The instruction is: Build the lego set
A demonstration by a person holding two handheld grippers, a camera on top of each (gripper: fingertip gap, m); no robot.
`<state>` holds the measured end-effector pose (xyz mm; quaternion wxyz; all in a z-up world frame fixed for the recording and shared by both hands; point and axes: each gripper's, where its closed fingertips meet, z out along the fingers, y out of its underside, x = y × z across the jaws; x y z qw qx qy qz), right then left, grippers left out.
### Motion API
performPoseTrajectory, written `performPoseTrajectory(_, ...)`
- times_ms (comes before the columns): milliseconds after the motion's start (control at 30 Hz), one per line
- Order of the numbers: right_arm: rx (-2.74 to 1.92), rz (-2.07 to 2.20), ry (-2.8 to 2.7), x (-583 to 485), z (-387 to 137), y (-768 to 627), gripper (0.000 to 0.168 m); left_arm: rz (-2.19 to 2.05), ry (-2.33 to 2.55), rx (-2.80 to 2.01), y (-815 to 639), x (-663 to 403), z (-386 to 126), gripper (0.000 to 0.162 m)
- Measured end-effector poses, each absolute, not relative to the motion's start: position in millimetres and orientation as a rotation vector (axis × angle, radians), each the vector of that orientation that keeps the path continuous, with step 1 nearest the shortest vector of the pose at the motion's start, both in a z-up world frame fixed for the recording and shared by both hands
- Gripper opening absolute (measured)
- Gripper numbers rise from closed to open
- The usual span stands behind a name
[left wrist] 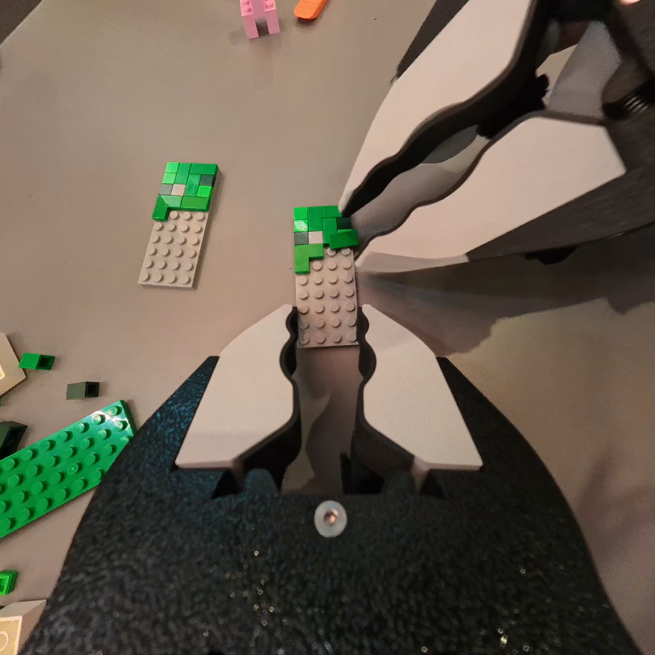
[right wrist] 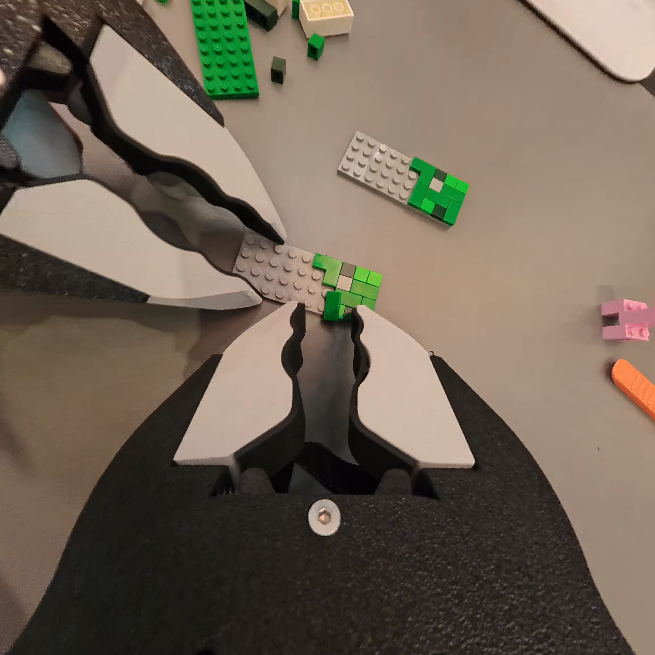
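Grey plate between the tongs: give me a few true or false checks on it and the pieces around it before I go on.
1. The left tongs grip the bare end of the grey plate. True.
2. The grey plate is fully covered with green tiles. False: only the far end carries green tiles; the rest shows bare studs.
3. The right tongs are at the tiled end, by a green tile that sits crooked. True.
4. There is no other plate like it on the table. False: a second grey plate with green tiles lies apart from it.
5. The pink piece is stacked on the big green plate. False: it stands alone near the orange tool.
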<state>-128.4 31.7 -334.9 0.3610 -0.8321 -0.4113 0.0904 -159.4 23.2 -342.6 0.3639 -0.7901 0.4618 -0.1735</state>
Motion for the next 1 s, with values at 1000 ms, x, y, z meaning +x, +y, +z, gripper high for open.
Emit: performPoseTrajectory(1000, -2.183, 0.330, -0.983, -130.4, -336.4, 35.4, 0.004, -0.422, 1.209, -2.015, 23.2, -159.4, -342.4, 0.031)
